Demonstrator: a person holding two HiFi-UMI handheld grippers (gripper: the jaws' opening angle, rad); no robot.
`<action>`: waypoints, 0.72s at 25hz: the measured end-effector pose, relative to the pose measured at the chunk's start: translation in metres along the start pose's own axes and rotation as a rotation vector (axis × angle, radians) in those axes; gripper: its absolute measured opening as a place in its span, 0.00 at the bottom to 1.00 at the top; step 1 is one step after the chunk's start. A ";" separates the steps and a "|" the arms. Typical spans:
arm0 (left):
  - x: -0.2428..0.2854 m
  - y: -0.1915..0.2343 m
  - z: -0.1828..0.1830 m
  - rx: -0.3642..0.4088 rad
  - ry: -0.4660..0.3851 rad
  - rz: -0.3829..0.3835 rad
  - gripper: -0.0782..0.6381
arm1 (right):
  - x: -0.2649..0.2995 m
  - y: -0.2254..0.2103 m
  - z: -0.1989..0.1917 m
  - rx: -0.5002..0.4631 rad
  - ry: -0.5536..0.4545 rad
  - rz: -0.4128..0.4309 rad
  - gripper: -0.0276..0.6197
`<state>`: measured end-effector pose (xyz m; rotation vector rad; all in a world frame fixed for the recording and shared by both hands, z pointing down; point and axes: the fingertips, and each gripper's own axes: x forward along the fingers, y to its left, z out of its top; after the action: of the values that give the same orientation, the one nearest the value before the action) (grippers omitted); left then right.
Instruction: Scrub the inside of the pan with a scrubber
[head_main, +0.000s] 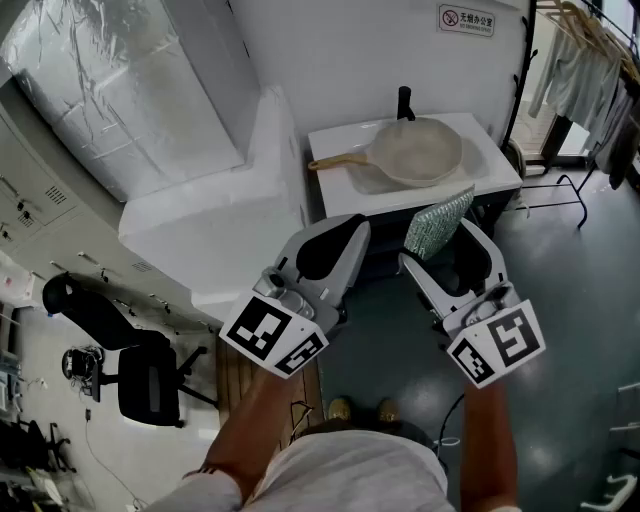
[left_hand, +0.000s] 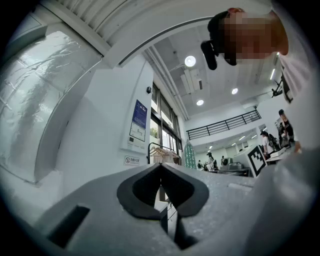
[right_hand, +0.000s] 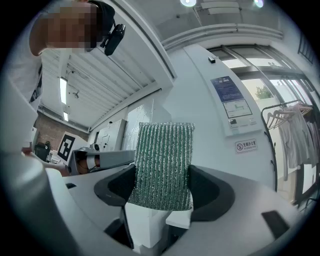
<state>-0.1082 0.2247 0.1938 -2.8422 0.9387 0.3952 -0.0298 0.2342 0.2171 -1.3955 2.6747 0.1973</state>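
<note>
A cream frying pan (head_main: 415, 150) with a wooden handle lies on the white sink stand (head_main: 340, 195) ahead of me, empty side up. My right gripper (head_main: 432, 252) is shut on a green ribbed scrubber (head_main: 438, 222), which stands up between the pads (right_hand: 162, 165). It hangs in the air in front of the stand, short of the pan. My left gripper (head_main: 345, 235) is shut with nothing in it and is held level beside the right one, also short of the stand. In the left gripper view the two dark jaws (left_hand: 161, 187) meet at their tips.
A black tap (head_main: 404, 102) rises behind the pan. A large white block (head_main: 215, 215) stands left of the sink stand. A clothes rack (head_main: 590, 70) with hanging garments is at the right. A black office chair (head_main: 130, 350) sits at the lower left.
</note>
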 end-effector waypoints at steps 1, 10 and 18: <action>0.000 0.000 0.000 0.000 0.000 0.000 0.13 | 0.000 0.000 0.000 -0.001 0.000 -0.001 0.57; -0.005 0.009 0.000 -0.003 -0.003 0.001 0.13 | 0.006 0.005 0.001 0.016 -0.013 0.005 0.57; -0.009 0.022 -0.001 -0.016 -0.004 -0.009 0.13 | 0.017 0.008 -0.001 0.024 -0.009 -0.010 0.57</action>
<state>-0.1280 0.2116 0.1967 -2.8575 0.9252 0.4094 -0.0464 0.2247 0.2159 -1.3975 2.6533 0.1700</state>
